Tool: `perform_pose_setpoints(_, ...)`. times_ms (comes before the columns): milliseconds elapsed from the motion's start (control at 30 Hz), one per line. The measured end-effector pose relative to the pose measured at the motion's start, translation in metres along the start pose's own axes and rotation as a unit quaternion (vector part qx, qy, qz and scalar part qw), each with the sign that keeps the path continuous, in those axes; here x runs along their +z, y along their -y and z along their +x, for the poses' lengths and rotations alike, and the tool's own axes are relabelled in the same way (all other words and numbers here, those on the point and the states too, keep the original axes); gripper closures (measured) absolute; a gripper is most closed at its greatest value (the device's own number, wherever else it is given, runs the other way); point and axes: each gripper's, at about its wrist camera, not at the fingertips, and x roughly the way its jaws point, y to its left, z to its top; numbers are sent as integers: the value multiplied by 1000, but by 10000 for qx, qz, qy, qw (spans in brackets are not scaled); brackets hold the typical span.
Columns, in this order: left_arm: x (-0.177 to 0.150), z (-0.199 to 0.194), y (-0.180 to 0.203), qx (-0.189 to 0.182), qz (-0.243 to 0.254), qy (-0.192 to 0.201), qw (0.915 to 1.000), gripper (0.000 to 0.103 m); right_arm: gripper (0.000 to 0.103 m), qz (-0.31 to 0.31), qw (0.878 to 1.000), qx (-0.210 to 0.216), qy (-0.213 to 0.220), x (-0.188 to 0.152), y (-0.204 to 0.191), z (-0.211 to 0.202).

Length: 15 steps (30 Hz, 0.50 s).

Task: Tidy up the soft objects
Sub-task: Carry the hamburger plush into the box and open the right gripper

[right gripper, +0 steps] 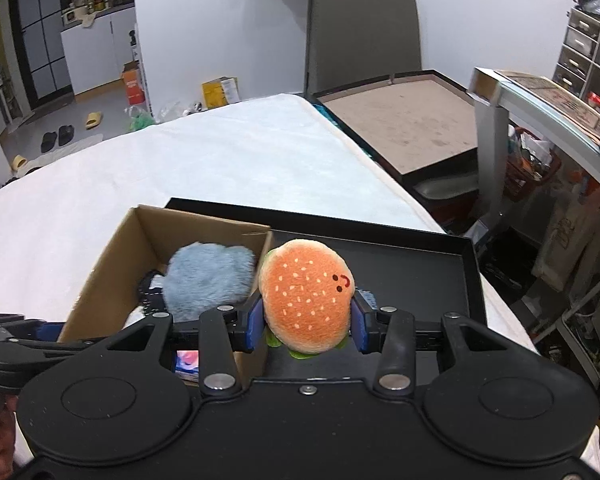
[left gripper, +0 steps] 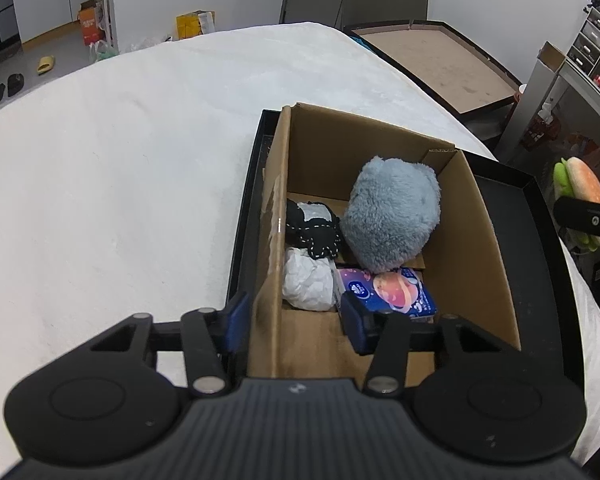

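Right claw (right gripper: 307, 324) clamps the burger plush (right gripper: 306, 300) edge-up, sesame bun facing the camera, face right.

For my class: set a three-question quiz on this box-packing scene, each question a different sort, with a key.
1. True or false: the right gripper holds a burger plush.
2. Which item lies in the cardboard box? A) slipper B) grey plush C) bottle
3. Fill in: the left gripper's jaws straddle the box's ___ wall.

Key: 1 true; 2 B; 3 left. The box also holds a tissue pack, and it stands in a black tray.
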Motion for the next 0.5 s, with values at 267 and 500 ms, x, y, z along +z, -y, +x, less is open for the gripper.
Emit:
perform_pose_setpoints(267,-3,7,-9,-83,-121,-159,9998,65,61,-158,9998,132,-39,2,-27,-6)
perform_pose_setpoints(500,-3,6,-17,-37,-262,-159,9995,81,60,-322,9990,272,-115,1,-48,-8)
